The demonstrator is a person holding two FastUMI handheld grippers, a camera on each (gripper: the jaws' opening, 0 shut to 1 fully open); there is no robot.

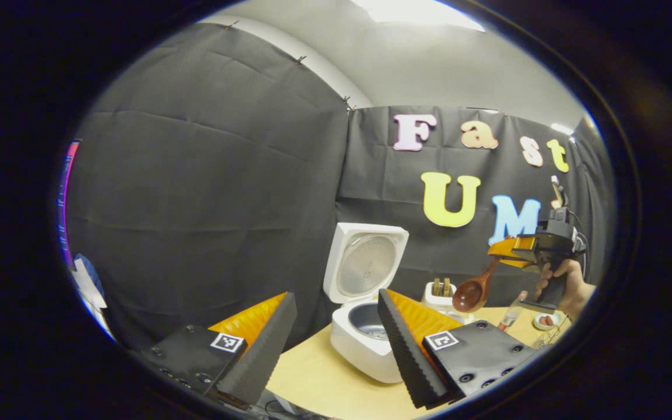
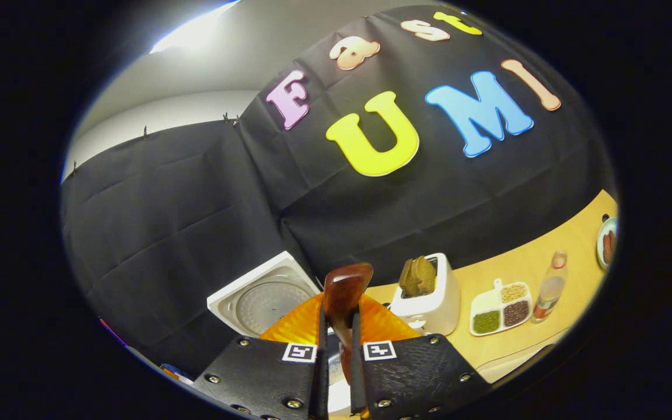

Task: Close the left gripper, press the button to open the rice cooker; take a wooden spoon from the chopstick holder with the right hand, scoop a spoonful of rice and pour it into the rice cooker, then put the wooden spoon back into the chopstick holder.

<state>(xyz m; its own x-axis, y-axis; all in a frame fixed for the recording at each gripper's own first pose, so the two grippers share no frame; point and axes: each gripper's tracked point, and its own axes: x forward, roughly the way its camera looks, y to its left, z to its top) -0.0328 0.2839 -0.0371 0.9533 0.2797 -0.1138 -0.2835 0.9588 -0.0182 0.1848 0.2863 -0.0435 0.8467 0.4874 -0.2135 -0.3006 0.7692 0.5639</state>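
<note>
Wooden spoon (image 1: pixel 476 289) hangs at two o'clock from the open rice cooker (image 1: pixel 365 338), clamped in your right gripper (image 2: pixel 336 356). Left gripper (image 1: pixel 336 344) gapes wide, empty. Tilting the bowl could spill rice onto the table (image 1: pixel 324 379).

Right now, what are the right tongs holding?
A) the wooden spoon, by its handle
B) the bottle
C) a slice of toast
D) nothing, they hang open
A: in the right gripper view the right tongs pinch the wooden spoon by its handle, and the left gripper view shows it held up in the air, right of the open rice cooker.
</note>
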